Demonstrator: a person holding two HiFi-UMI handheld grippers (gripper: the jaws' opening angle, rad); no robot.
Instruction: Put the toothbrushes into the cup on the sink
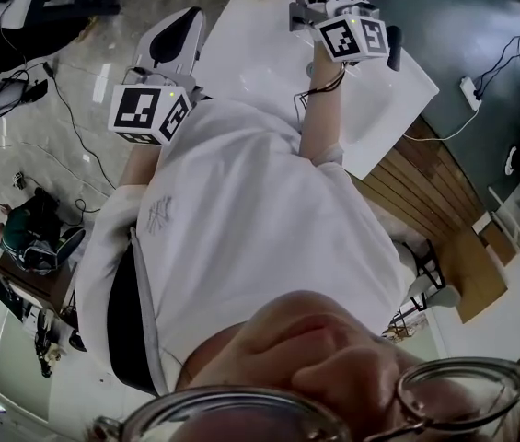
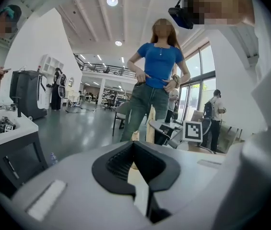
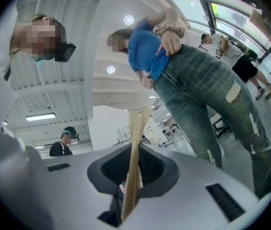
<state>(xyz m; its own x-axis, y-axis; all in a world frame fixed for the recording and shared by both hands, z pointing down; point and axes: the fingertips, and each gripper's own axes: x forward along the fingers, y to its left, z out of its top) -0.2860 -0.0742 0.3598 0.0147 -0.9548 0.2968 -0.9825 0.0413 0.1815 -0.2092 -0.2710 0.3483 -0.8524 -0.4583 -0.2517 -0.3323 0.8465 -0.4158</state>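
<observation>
The right gripper (image 3: 134, 150) is clenched on a pale wooden toothbrush (image 3: 138, 123), which rises toward the upper centre of its view. The left gripper (image 2: 134, 145) is closed, with a pale strip in its gap (unidentifiable). Advice: grip firmly and stand the handle upright over the cup before releasing. Only the head view shows the white table (image 1: 260, 35), top centre. No cup or sink is clear.

Left tool (image 2: 134, 147) camera, right tool (image 3: 137, 150) camera: same bystander (image 2: 158, 66)

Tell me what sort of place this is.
Probably a large open workshop or lab hall: a glossy grey floor, a railed upper mezzanine walkway, and a tall glass window wall.
</observation>
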